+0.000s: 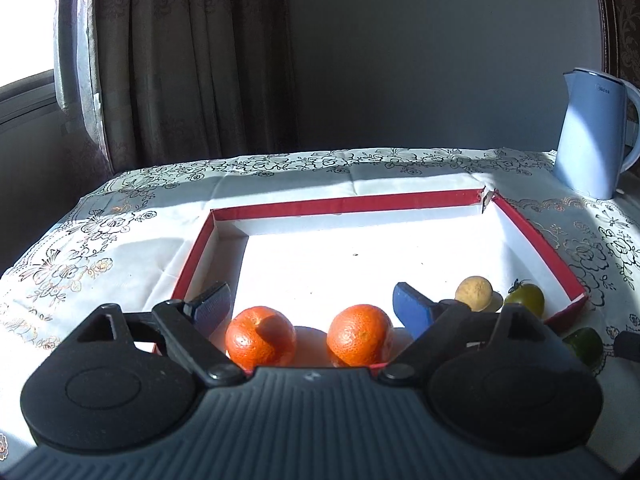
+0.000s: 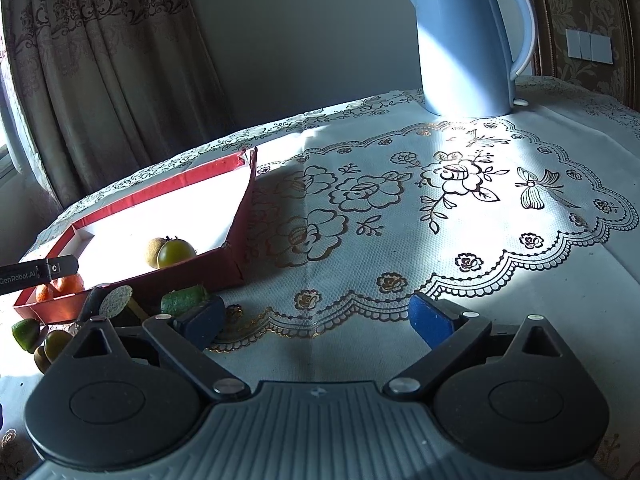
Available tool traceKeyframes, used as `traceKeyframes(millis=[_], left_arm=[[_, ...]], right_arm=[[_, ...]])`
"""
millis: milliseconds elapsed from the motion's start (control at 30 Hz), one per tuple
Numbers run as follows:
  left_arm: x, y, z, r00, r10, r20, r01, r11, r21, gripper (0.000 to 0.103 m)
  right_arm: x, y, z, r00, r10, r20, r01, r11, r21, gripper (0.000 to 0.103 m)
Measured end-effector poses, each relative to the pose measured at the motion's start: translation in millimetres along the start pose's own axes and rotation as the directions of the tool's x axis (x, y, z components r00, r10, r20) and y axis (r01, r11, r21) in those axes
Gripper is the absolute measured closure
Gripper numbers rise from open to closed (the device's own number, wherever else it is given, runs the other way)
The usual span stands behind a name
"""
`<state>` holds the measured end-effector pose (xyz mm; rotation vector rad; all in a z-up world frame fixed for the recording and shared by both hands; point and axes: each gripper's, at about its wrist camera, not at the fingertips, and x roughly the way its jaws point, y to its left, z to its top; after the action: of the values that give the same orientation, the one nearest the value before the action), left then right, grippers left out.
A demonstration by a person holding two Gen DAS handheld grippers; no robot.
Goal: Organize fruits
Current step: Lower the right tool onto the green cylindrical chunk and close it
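A shallow red box (image 1: 536, 236) with a white floor lies on the table. Two oranges (image 1: 261, 337) (image 1: 361, 334) rest at its near edge, between the wide-open fingers of my left gripper (image 1: 312, 304), which holds nothing. A tan round fruit (image 1: 474, 293) and a green-yellow fruit (image 1: 525, 299) sit in the box's right corner, also in the right wrist view (image 2: 176, 252). My right gripper (image 2: 316, 322) is open and empty over the tablecloth, right of the box (image 2: 240, 224). Green fruits (image 2: 184, 300) (image 2: 25, 332) lie outside the box's near wall.
A pale blue electric kettle (image 2: 464, 44) stands at the back right of the table, also in the left wrist view (image 1: 592, 132). A white flowered tablecloth (image 2: 440, 208) covers the table. Curtains (image 1: 180, 60) hang behind on the left.
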<state>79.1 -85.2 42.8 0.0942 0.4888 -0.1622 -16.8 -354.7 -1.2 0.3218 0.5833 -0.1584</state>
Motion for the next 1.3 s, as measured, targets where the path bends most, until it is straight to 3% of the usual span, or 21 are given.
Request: traceKeyframes(millis=[167,333,600,867,1033,1100,1300], left_arm=[[-31,12,-4,0.999,-0.025,0.028,0.025,1.000,0.005,0.002],[-68,43,-30,1.000,-0.003,0.026,0.004,1.000,-0.027,0.000],[-103,73,-69,1.000,0.022,0.003,-0.022,0.999,-0.025,0.000],[-98,71,-88,1.000,0.019,-0.016,-0.019,1.000,-0.004,0.000],[-93,74,-89,0.999,-0.016,-0.051,0.015,1.000,-0.021,0.000],[-93,75,-89,0.998,-0.023,-0.052,0.021,0.999,-0.029,0.000],[-90,76,-89,0.996,-0.043,-0.074,0.040,0.998,-0.042,0.000]], right_arm=[[0,-1,0,1.000,0.006,0.003,-0.006,1.000,0.009,0.004],[-8,-4,-1,0.998,0.032,0.056,-0.033,0.999,0.020,0.004],[-10,15,-1,0.997,0.022,0.067,-0.016,0.996,-0.089,0.004],[-12,54,-8,0.996,0.038,0.075,-0.015,0.961,-0.277,0.005],[-4,71,-9,0.998,0.041,0.037,-0.026,0.941,-0.338,0.022],[0,74,-9,0.999,0.035,0.017,-0.027,0.938,-0.346,0.033],[8,81,-8,0.999,0.031,-0.011,-0.033,0.929,-0.370,0.034]])
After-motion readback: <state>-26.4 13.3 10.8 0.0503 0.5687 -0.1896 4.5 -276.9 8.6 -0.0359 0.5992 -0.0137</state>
